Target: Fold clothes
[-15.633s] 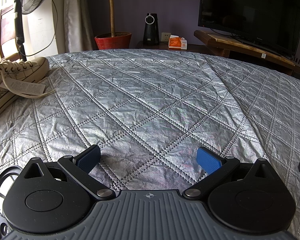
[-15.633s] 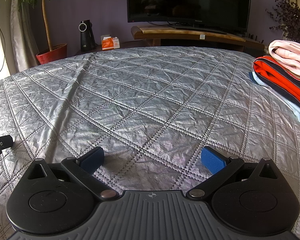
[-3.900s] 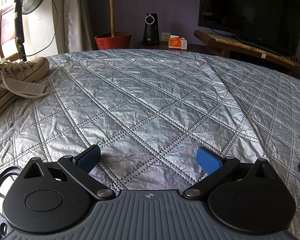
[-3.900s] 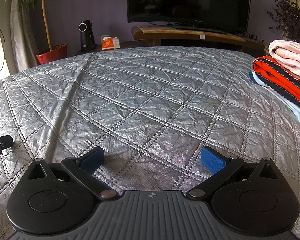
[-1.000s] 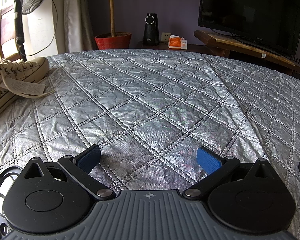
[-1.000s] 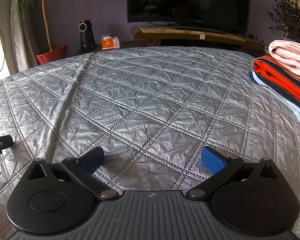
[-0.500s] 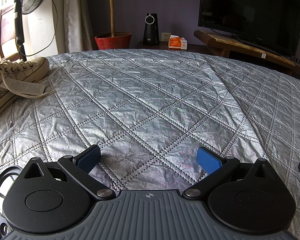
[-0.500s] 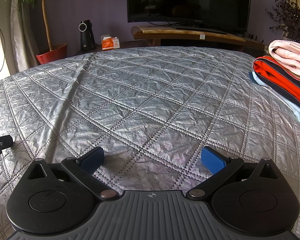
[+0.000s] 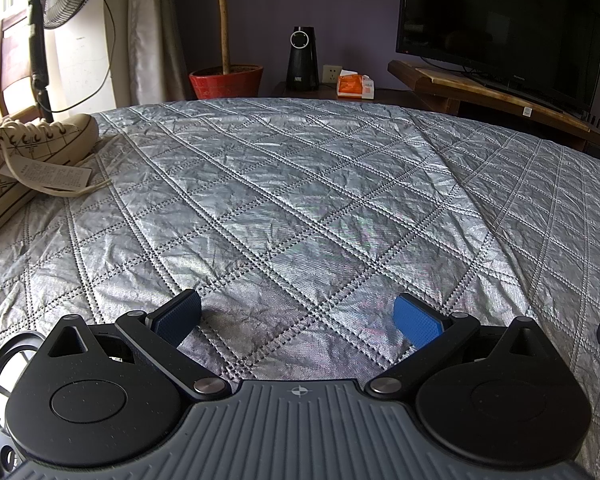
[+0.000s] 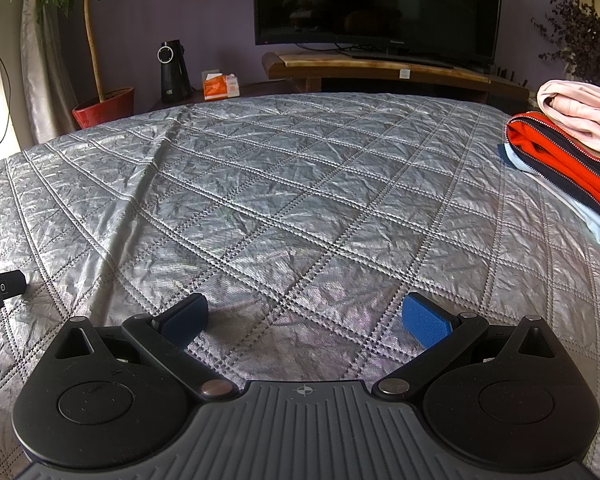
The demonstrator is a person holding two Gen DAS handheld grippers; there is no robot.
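Folded clothes [image 10: 572, 152] (stacked) cut off; shoe [image 9: 24, 164] likewise.

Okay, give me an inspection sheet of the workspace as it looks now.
Surface: silver quilted bedspread, wrinkled, middle bare.
Job's things: stack of folded clothes at the right edge, pink on top, orange and navy below, pale blue at the bottom.
Clutter: cream sneaker with a paper tag at the left edge.
Grippers: left gripper and right gripper both open, low over the bedspread, holding nothing.
Cables: fan cord by the window.
Surroundings: TV, potted plant, tissue box.
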